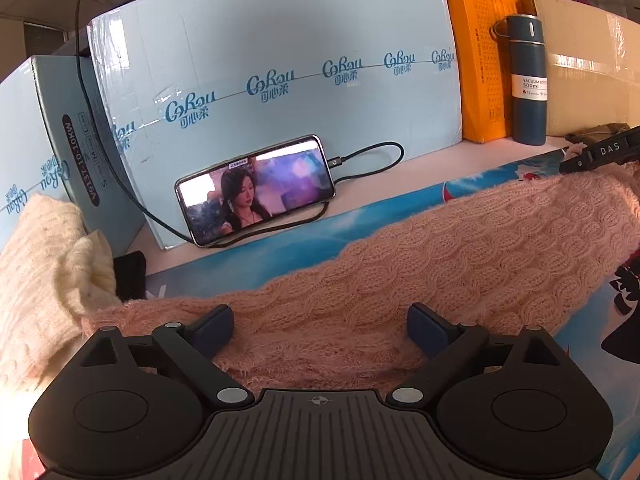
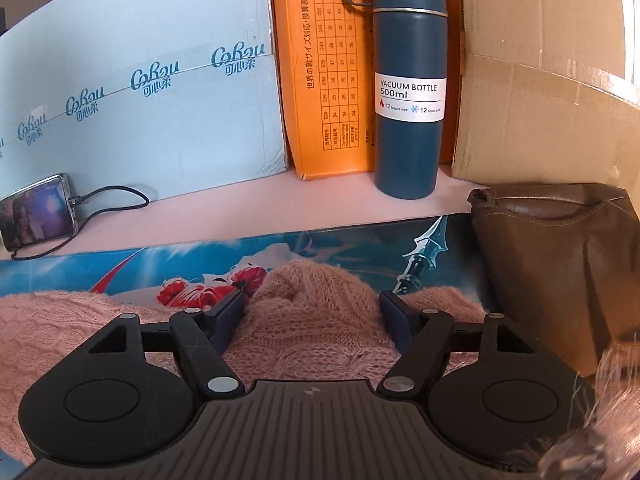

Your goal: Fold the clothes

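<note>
A pink cable-knit sweater lies spread across a blue printed mat. My left gripper is open, its fingers wide apart over the sweater's near edge. In the right wrist view my right gripper is open with a raised bunch of the pink sweater between its fingers; they do not pinch it. The other gripper's black finger shows at the far right of the left wrist view.
A phone playing video leans on pale blue boxes with a cable. A cream knit lies left. An orange box, blue vacuum bottle, cardboard box and brown leather bag stand behind and right.
</note>
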`<state>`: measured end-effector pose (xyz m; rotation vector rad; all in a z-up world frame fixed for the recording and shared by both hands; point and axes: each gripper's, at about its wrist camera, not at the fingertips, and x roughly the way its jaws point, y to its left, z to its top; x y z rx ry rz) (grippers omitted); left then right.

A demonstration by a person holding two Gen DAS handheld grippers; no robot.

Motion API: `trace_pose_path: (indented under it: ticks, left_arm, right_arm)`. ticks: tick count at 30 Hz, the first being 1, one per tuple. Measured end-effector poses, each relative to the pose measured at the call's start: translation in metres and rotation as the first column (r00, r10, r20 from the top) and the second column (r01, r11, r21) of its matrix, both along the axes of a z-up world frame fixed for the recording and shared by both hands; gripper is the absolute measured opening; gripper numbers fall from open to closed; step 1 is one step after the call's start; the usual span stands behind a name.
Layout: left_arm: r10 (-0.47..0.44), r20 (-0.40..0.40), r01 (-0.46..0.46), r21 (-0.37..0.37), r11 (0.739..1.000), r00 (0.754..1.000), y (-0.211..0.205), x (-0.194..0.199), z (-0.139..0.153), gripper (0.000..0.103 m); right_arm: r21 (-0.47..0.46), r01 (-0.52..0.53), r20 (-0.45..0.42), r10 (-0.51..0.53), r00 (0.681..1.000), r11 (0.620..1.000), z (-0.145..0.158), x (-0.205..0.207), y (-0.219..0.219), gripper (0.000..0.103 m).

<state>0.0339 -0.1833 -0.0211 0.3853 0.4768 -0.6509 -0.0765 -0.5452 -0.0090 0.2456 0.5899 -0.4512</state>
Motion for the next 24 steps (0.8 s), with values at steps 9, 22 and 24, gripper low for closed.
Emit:
trace_pose_path:
  ticks: [9,22,24]
  left_arm:
    - [-0.010,0.002,0.010,-0.022,1.000,1.000,0.003,0.000,0.001,0.096]
    - [-0.403,0.289,0.418,0.012,0.908,0.868,-0.031,-0.024,0.028,0.097]
    - [-0.487,0.240,0.496,0.027,0.868,0.840,-0.047,-0.012,0.031,0.096]
  right_arm:
    - [-0.008,-0.025,0.166,0.026,0.986,1.000,0.024,-0.043,0.021,0.018]
    - [-0.057,-0.072,0.408,0.089,0.909,0.996,0.044,-0.131,0.062,0.018]
    - [-0.073,-0.068,0.404,0.092,0.910,0.995,0.040,-0.139,0.067,0.018]
